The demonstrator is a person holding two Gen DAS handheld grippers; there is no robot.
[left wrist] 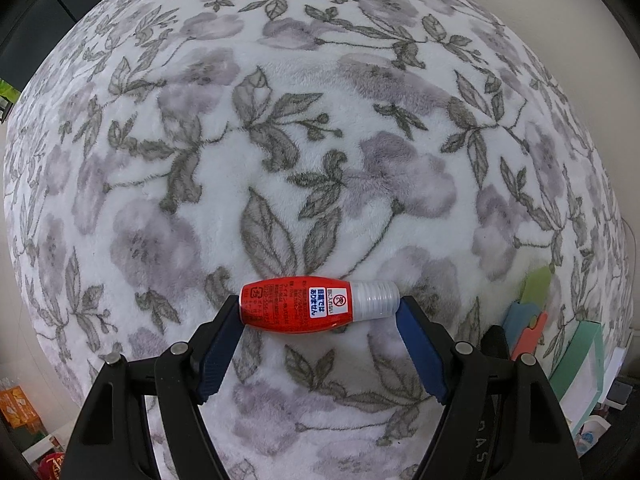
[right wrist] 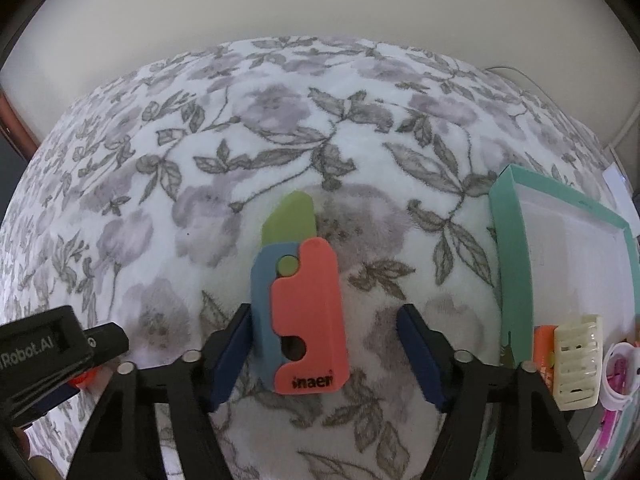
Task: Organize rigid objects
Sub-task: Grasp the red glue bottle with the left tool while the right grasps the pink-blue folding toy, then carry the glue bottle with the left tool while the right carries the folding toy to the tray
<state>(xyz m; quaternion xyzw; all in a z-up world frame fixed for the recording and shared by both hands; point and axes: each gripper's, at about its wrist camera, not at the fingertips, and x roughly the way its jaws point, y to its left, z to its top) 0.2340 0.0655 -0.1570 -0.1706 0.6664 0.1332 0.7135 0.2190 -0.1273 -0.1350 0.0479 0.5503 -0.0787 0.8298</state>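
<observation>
The left gripper (left wrist: 320, 310) clamps a small red bottle (left wrist: 316, 305) sideways between its blue pads, base at one pad and clear cap at the other, above the floral blanket (left wrist: 320, 140). The right gripper (right wrist: 324, 320) stands wide around a coral, blue and green toy (right wrist: 300, 304) lying on the blanket, left finger (right wrist: 232, 356) touching it, right finger apart. A teal box (right wrist: 508, 248) sits to the right.

Soft, even daylight falls across the floral blanket (left wrist: 320, 140), casting only faint shadows beneath the jaws. Fisheye distortion bulges both views, bending everything far from the jaws into dark vignetted corners. A small glare marks the red bottle (left wrist: 308, 306) between them; edges blur slightly.
</observation>
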